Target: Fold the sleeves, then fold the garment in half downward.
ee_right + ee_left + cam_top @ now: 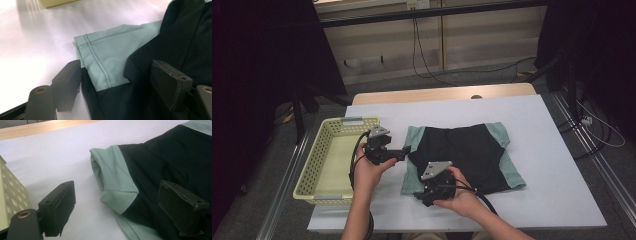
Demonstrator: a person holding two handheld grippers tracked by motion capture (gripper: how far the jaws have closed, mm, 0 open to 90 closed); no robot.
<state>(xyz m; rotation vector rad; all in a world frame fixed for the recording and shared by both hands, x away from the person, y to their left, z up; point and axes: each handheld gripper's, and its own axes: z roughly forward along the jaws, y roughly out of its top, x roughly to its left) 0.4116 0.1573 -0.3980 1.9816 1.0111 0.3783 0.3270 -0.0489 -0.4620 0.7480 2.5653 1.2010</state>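
Note:
A folded black garment (467, 155) with pale green sleeves and edges lies flat on the white table (552, 165). My left gripper (404, 150) hovers at its upper left edge. Its jaws stand open in the left gripper view (116, 192), astride the green sleeve fold (112, 177) without touching it. My right gripper (424, 196) sits at the garment's near left corner. In the right gripper view (116, 67) the jaws are wide apart, with the stitched green hem (105, 55) and black cloth lying between them, not pinched.
A pale yellow perforated basket (319, 150) stands at the table's left edge, close beside my left hand; its wall (10, 192) is near the left jaw. Bare white table lies behind and to the right of the garment. Cables run across the floor beyond.

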